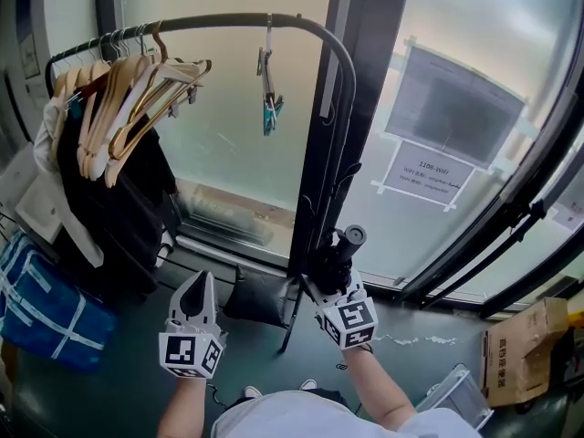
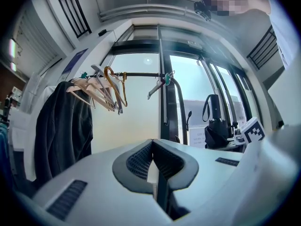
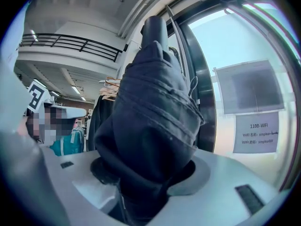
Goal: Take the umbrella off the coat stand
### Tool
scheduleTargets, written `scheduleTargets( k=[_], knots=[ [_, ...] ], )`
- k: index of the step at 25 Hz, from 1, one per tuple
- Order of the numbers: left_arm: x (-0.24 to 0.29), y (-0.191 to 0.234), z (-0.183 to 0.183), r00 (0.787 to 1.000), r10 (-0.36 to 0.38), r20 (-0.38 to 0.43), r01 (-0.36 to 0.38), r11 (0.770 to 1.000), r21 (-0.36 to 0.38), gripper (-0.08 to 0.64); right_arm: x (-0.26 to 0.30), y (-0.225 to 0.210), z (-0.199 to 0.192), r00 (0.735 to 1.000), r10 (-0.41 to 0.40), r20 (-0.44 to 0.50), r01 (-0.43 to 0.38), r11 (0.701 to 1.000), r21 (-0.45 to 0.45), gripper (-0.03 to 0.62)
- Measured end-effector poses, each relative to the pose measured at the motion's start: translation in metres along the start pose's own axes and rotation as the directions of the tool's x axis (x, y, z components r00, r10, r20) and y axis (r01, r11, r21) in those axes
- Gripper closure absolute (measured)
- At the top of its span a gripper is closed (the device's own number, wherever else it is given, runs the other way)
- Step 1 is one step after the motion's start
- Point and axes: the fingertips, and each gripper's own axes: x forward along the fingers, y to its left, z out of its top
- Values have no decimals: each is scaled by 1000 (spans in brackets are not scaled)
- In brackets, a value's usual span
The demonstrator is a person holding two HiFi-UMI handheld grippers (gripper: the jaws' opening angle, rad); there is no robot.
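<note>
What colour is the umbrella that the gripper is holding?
Black all over. The umbrella shows best in the right gripper view, where it fills the middle.

Wooden hangers [image 1: 119, 108] hung bunched at top left, a dark coat [image 1: 128, 208] draped beneath them, a blue bag [image 1: 41, 304] slumped just beside it; paper notices [image 1: 429, 176] were taped on the window, cardboard box [image 1: 525, 349] far right

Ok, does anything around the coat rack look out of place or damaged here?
Nothing spilled or damaged. Mildly untidy: the empty wooden hangers bunch at the left end of the rail, splayed at different angles, and one clip hanger dangles alone mid-rail. The folded umbrella sits gripped in the right tool.
</note>
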Motion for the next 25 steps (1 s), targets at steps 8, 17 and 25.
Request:
scheduleTargets(
  k=[8,17,25],
  knots=[
    [3,12,2,1000,25,-1,-25,1000,8,538,-44,-26,19,998,-39,45,40,999,-15,348],
    [-5,22,-11,997,56,-45,-54,998,38,538,-94,-66,9,989,-145,17,145,989,-10,347],
    [-23,48,-15,988,136,-68,-135,990,30,538,-138,-91,-1,972,-233,-18,233,972,-17,347]
  ],
)
